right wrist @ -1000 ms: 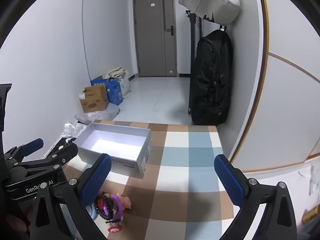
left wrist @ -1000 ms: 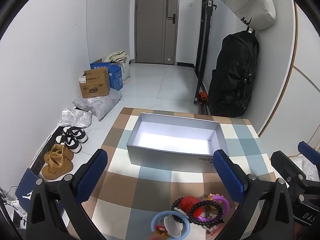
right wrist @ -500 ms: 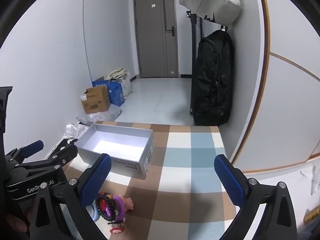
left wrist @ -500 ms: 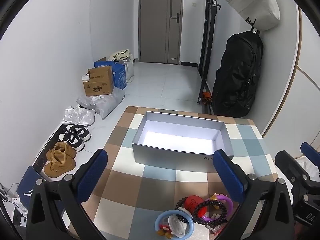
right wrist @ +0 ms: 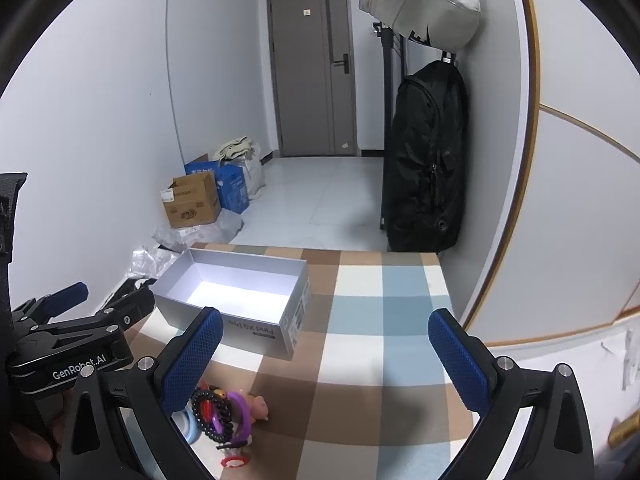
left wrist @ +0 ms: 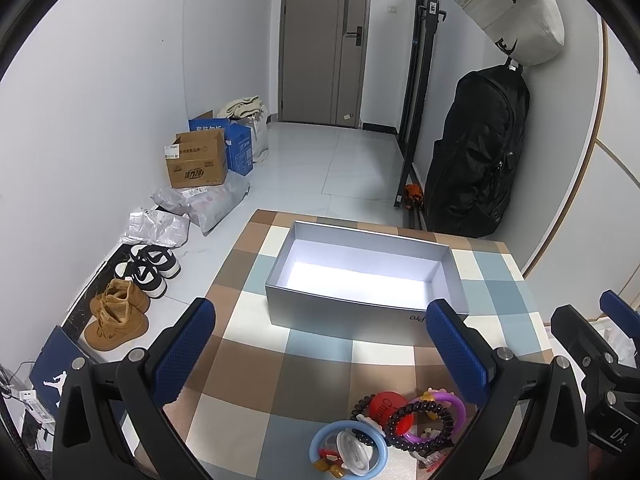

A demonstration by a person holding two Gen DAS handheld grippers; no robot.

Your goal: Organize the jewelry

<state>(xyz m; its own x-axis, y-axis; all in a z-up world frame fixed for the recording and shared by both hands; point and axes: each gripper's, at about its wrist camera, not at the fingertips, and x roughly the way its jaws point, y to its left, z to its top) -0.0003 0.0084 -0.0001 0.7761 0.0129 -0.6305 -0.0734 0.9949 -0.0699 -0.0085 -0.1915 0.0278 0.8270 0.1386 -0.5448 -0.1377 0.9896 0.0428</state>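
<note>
Change: both views have pulled back & up over the last sec; the jewelry pile sits higher in the left view now, more desk showing around it. Nothing on the desk itself moved.
Left claw (left wrist: 320, 344): spread wide, empty, hovering above the desk (left wrist: 320, 364).
Right claw (right wrist: 324, 344): spread wide too, empty, off to the right of the left claw, over bare checked cloth.
Jewelry pile (left wrist: 400, 428): just below/near side of the left claw's gap, closer to its right finger. Black bead bracelet (left wrist: 424, 420) lies over a purple ring (left wrist: 456, 416) & a red disc (left wrist: 380, 408); blue ring (left wrist: 348, 452) w/ small bits inside sits beside them, touching. From the right claw it's low-left, partly behind its left finger.
Box (left wrist: 364, 276): open, grey, white inside, nothing in it; straight ahead of the left claw, ahead-left of the right claw.
Meaning: task prob. at the very start, no piece picked yet, all jewelry outside the box. The back-off looks like lining up for a first grab; can't be sure which claw goes.
Next (guess): left claw drops toward the pile, pinches one piece, carries fwd to the box.
Risk: pieces overlap, so one pinch may drag a neighbour along.
</note>
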